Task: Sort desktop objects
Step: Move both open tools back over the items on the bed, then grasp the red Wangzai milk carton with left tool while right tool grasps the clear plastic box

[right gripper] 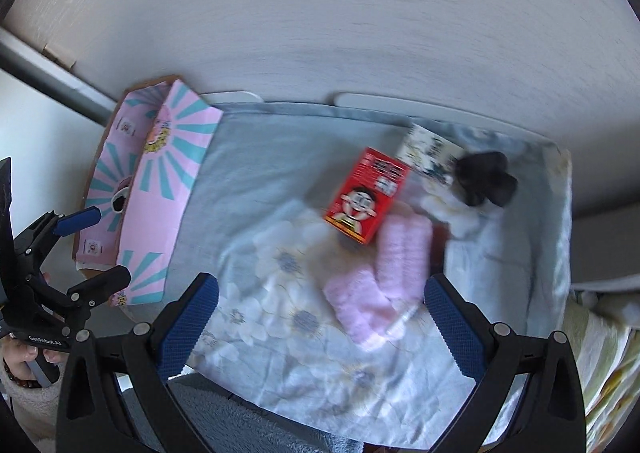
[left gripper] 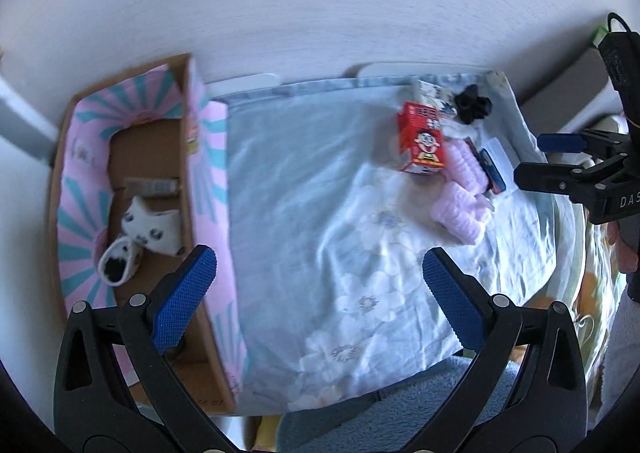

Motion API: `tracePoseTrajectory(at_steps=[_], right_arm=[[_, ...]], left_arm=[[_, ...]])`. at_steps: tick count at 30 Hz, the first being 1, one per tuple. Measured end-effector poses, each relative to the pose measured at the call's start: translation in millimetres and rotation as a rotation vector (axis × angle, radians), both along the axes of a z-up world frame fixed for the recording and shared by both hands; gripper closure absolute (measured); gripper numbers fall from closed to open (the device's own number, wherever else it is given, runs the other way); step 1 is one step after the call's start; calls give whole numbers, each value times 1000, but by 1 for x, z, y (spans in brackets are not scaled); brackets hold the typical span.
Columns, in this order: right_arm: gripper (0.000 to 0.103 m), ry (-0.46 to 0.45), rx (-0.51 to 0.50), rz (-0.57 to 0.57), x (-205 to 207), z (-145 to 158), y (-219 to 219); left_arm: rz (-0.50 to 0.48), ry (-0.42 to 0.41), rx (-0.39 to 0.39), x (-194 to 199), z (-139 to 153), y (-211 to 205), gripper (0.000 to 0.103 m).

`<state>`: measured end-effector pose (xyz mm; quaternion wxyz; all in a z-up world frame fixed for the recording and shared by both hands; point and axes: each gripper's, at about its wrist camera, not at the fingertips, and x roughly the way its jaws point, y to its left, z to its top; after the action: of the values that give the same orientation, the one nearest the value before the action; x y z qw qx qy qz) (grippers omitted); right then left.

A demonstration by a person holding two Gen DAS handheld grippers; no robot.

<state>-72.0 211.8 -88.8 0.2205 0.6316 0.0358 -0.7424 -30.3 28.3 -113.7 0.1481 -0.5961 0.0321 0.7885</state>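
Observation:
A pink and teal cardboard box (left gripper: 208, 173) stands open at the left of a floral cloth (left gripper: 320, 193); white socks with black spots (left gripper: 148, 229) lie inside it. On the cloth's right lie a red milk carton (left gripper: 422, 139), pink fuzzy socks (left gripper: 464, 189), a black hair claw (left gripper: 472, 103) and a white printed carton (left gripper: 434, 93). My left gripper (left gripper: 320, 293) is open and empty, above the box's near wall. My right gripper (right gripper: 320, 321) is open and empty, just in front of the pink socks (right gripper: 380, 277), with the red carton (right gripper: 366, 195) beyond.
A blue and white flat item (left gripper: 494, 169) lies beside the pink socks. A grey fleece (left gripper: 400, 413) hangs below the cloth's front edge. The wall (left gripper: 320, 5) runs close behind the cloth. A patterned fabric (right gripper: 600, 353) lies to the right.

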Motion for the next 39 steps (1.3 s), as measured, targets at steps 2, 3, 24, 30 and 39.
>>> tracePoseTrajectory(at_steps=[2,3,24,30,39], right_arm=[[0,5,6,-20,1,1,10],[0,4,9,-23,2,2,16],[0,-27,53,-175,25,-28,116],[8,-40,54,-109,21,-52,110],[35,-91,-8,-71,-12,-92,104]], left_arm=[[-18,-4,-7,-1,-1,8,0],[-32,-6,-13,-2,-2,14,0],[-137,-63,-15,-31,-54,115,0],[-136,-69,-40,-72,-76,148,2],[-97,-110,-83,-119,-121,175,6]])
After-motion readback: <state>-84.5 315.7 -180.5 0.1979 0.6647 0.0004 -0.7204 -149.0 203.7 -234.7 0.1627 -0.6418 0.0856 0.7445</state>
